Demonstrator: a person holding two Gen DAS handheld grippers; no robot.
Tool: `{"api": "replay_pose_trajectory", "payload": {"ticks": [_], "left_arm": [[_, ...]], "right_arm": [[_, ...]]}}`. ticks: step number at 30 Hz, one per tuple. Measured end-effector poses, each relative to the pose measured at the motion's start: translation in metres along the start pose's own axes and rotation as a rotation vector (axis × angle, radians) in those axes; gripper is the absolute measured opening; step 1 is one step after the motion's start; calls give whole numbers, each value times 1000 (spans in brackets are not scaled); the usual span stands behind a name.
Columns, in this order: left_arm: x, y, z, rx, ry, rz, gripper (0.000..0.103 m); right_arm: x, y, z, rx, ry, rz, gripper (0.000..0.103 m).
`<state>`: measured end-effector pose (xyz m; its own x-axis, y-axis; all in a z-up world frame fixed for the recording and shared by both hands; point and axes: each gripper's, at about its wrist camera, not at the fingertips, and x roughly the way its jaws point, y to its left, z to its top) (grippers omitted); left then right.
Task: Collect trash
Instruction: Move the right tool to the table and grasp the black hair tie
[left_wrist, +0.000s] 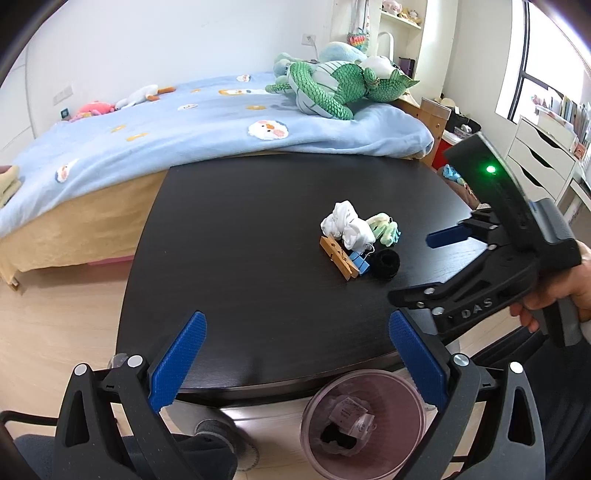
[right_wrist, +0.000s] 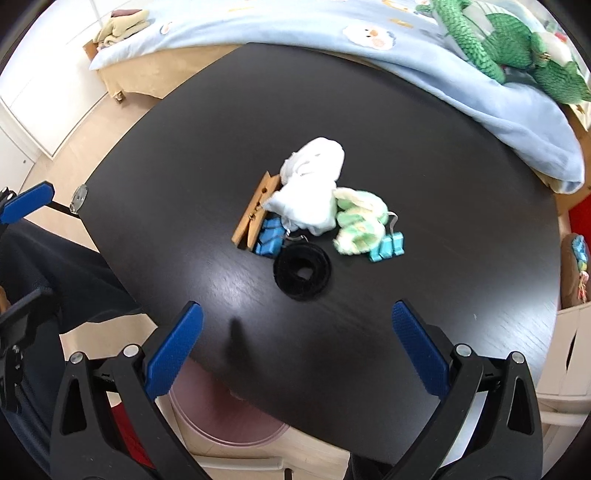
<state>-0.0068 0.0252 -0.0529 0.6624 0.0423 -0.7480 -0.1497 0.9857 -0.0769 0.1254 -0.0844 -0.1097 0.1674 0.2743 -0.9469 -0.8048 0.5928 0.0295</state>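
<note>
Your left gripper (left_wrist: 297, 363) is released, blue ribbed pads spread wide over the near edge of the table (left_wrist: 240, 258), nothing between them. Your right gripper (right_wrist: 297, 345) is released too, jaws wide above the dark tabletop, just short of the pile.

Pile count, mid-table, all touching or nearly touching:
- One crumpled white tissue wad (right_wrist: 312, 184), soft and lumpy, sitting on top. That's the trash.
- One wooden clothespin (right_wrist: 255, 216), flat, with a metal spring, lying against the wad's left side.
- Two blue binder clips: one blue binder clip (right_wrist: 269, 240) next to the clothespin, one lighter teal binder clip (right_wrist: 388, 248) at the right end.
- One fuzzy green-and-cream plush piece (right_wrist: 360, 221), right of the tissue.
- One black velvet scrunchie (right_wrist: 302, 271), ring-shaped, nearest your right gripper.

One round pinkish translucent bin (left_wrist: 364, 424) stands on the floor below the table's near edge, between your left gripper's pads in the left wrist view. It holds crumpled paper and a dark scrap; exact count unclear.

Table is dark wood grain, glossy. Behind it is one bed (left_wrist: 147, 140) with a light blue blanket and a green scaly plush (left_wrist: 332, 85).
</note>
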Motion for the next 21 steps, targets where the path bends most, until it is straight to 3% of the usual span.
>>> {"api": "replay_pose_trajectory", "payload": {"ticks": [3, 5, 10, 19, 21], "left_arm": [[0, 1, 0, -3, 0, 0, 96], [0, 2, 0, -7, -1, -1, 96], [0, 2, -1, -10, -1, -2, 96], [3, 1, -2, -12, 6, -3, 96], [3, 1, -2, -12, 8, -2, 96]], "right_arm": [[8, -2, 4, 8, 19, 9, 75], [12, -2, 6, 7, 23, 4, 74], [17, -4, 6, 10, 23, 10, 56], [19, -3, 8, 2, 8, 7, 51], [20, -3, 8, -7, 6, 2, 45]]}}
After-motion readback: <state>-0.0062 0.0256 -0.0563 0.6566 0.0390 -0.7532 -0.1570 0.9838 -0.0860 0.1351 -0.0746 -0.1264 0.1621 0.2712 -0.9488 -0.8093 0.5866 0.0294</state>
